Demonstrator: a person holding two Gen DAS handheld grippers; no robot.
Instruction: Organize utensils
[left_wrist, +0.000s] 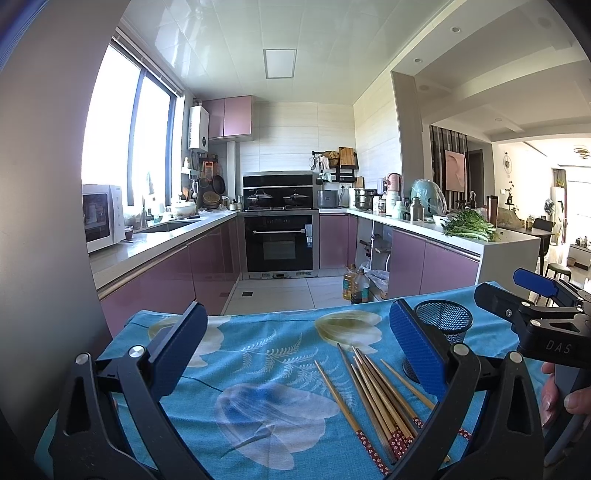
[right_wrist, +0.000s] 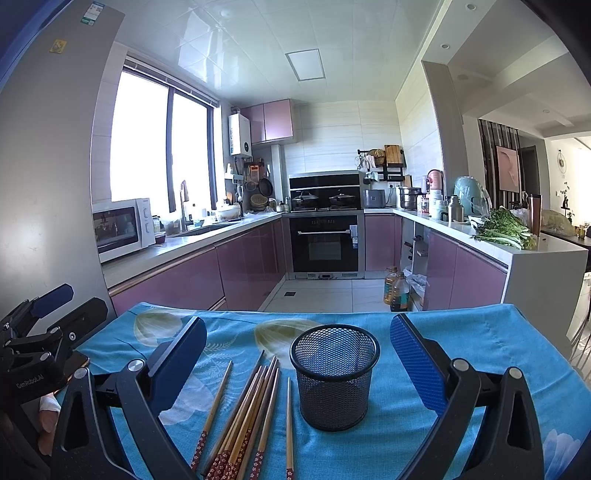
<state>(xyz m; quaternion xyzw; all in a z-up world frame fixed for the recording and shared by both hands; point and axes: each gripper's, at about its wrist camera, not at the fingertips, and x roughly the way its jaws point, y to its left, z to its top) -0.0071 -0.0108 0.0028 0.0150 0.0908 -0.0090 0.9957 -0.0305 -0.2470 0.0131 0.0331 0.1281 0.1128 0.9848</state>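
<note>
Pink-fronted kitchen cabinets, a black oven (left_wrist: 279, 242) and a white microwave (left_wrist: 102, 216) fill the background of the left wrist view, with a table under a blue flowered cloth (left_wrist: 258, 354) in front. The left gripper (left_wrist: 301, 341) hangs over this cloth with its jaws wide and nothing between them. A loose bundle of wooden chopsticks (left_wrist: 373, 391) lies flat on the cloth toward the right-hand finger, red patterned ends toward the camera, tips pointing away. Behind that finger stands a black mesh cup (left_wrist: 443, 319), upright and partly hidden by the blue pad. At the right edge the right gripper (left_wrist: 517, 291) reaches in above the table, and a hand (left_wrist: 561, 398) grips its handle — from this side its jaws are hard to judge.

From the right wrist view the same kitchen shows, a bunch of leafy greens (right_wrist: 504, 227) lying on the counter at the right. The right gripper (right_wrist: 297, 350) has its jaws wide, holding nothing. The mesh cup (right_wrist: 334, 376) stands upright between the two fingers, touching neither. The chopsticks (right_wrist: 245, 413) lie just to its left on the cloth (right_wrist: 498, 354) — one stick set apart on each side of the bundle. The left gripper (right_wrist: 55, 306) shows at the left edge.
</note>
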